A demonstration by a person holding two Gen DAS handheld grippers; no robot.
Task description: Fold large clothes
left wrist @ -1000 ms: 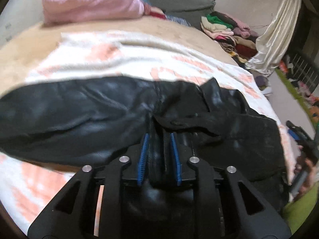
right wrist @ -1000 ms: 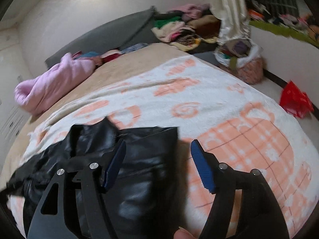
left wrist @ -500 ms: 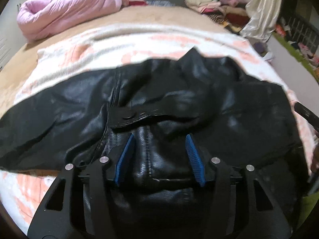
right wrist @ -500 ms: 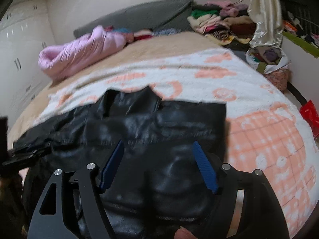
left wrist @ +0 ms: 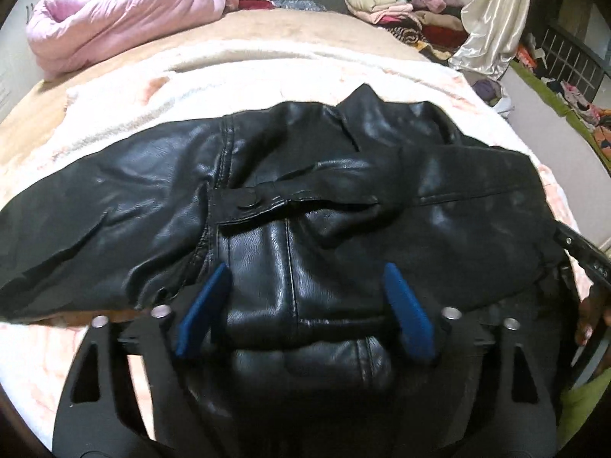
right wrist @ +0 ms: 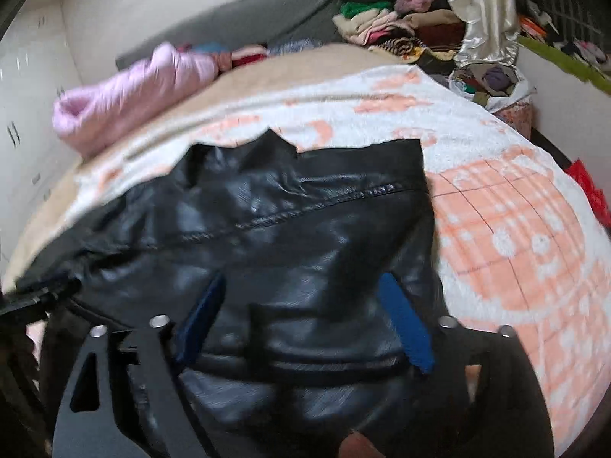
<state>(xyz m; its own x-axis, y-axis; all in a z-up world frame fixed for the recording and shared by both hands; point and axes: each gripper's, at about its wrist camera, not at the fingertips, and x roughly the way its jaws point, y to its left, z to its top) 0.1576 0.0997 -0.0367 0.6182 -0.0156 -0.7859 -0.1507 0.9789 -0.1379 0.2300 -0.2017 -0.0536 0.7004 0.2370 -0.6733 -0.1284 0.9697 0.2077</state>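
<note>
A black leather jacket point(left wrist: 305, 198) lies spread on a white blanket with orange patterns point(left wrist: 126, 110), collar pointing away, one sleeve stretched left. My left gripper point(left wrist: 305, 282) hovers over the jacket's near part, jaws opening wide, the blue pads point(left wrist: 202, 305) not pressing the leather. In the right wrist view the same jacket point(right wrist: 298, 229) fills the middle, its right edge against the orange grid print point(right wrist: 515, 236). My right gripper point(right wrist: 305, 294) is also over the jacket, jaws opening, holding nothing. The right gripper's black frame point(left wrist: 584, 255) shows at the right edge of the left wrist view.
A pink puffy jacket point(left wrist: 122, 19) lies at the far left of the bed. A pile of folded clothes point(left wrist: 397, 11) sits far right beside a shiny cream curtain point(left wrist: 492, 19). A red bag point(right wrist: 588, 191) lies on the floor right of the bed.
My left gripper let go of a fold of the jacket and spread its jaws wide. The right gripper moved over the jacket and widened. The jacket now lies flatter.
</note>
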